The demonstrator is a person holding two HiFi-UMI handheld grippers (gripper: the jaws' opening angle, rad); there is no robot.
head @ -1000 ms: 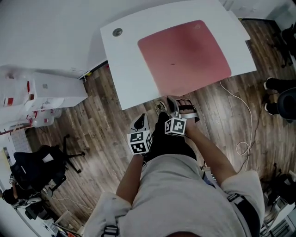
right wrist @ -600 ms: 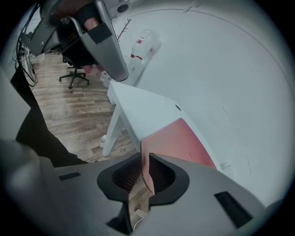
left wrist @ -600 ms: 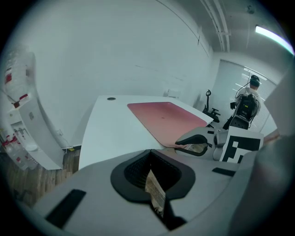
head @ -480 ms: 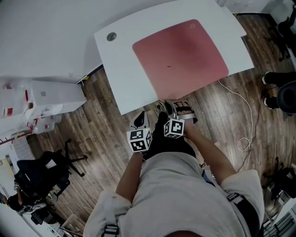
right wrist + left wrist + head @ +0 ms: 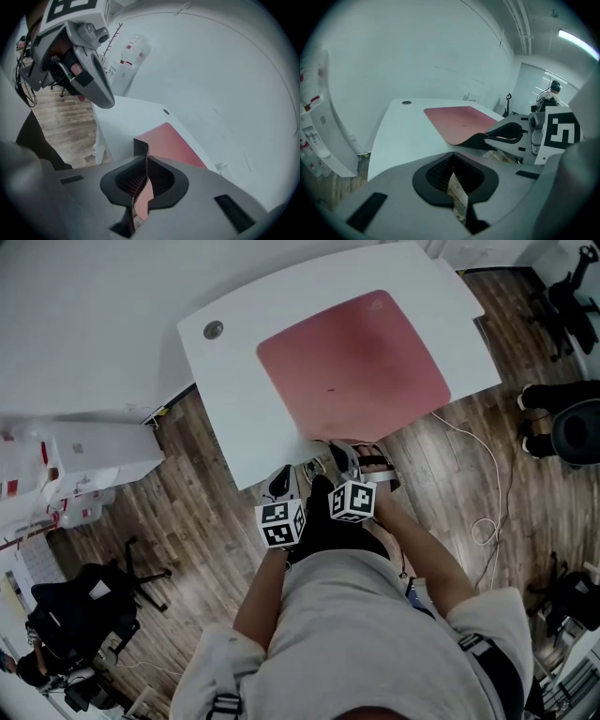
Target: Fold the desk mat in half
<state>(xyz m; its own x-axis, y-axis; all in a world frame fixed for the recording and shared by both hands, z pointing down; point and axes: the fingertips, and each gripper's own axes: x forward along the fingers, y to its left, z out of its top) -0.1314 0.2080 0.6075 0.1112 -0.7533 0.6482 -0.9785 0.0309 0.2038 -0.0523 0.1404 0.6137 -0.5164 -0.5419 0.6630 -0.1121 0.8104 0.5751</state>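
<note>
A white table point(image 5: 234, 381) with rounded corners is standing on a wooden floor point(image 5: 206, 512). A red mat point(image 5: 352, 362) is lying directly on it, covering the middle and right of the top and leaving a broad bare strip along the left side. Most of the mat is resting flat, while part of its near edge is curling up off the top. A small round cap point(image 5: 214, 330) is sitting in the far left corner, well apart from the mat.

Now — mat edge point(image 5: 457, 133) in right tongs point(image 5: 145, 159)
</note>
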